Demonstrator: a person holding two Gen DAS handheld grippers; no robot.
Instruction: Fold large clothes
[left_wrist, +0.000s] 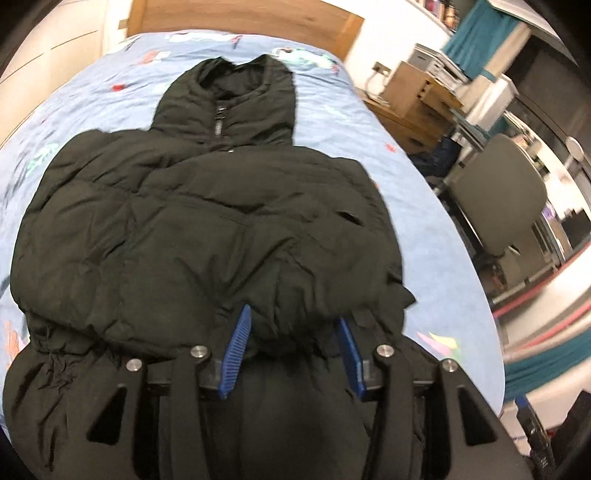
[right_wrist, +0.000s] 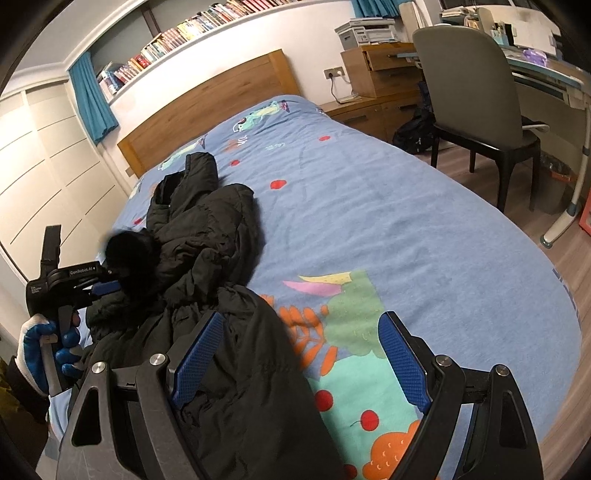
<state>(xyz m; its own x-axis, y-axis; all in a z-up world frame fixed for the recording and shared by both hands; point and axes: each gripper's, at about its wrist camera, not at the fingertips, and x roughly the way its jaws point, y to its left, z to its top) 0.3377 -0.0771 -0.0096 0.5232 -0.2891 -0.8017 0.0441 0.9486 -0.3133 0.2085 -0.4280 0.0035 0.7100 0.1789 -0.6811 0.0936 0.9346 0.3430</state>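
Wardrobe (right_wrist: 40, 155): I see pale panelled doors at far left, behind my left hand (right_wrist: 44, 347) in its blue-and-white glove.
Left gripper (left_wrist: 291, 325): blue pads parted around a puffy fold of the black jacket (left_wrist: 207, 221); I can't tell whether they press on it, as fabric covers the tips.
Jacket: spread on the bed (right_wrist: 406, 229), collar toward the wooden headboard (right_wrist: 207, 110), sleeves folded across the front; the hem is cut off beneath my gripper.
Right gripper (right_wrist: 299, 354): fingers wide apart, one pad against the jacket's edge, the other over bare sheet; nothing clamped.
Bedside cabinet (right_wrist: 380, 70): right of the headboard, a printer (right_wrist: 369, 31) on top.
Chair (right_wrist: 476, 92): beside the bed at a desk (right_wrist: 546, 74), well clear of the jacket.
Blur: the left wrist view smears its right side.
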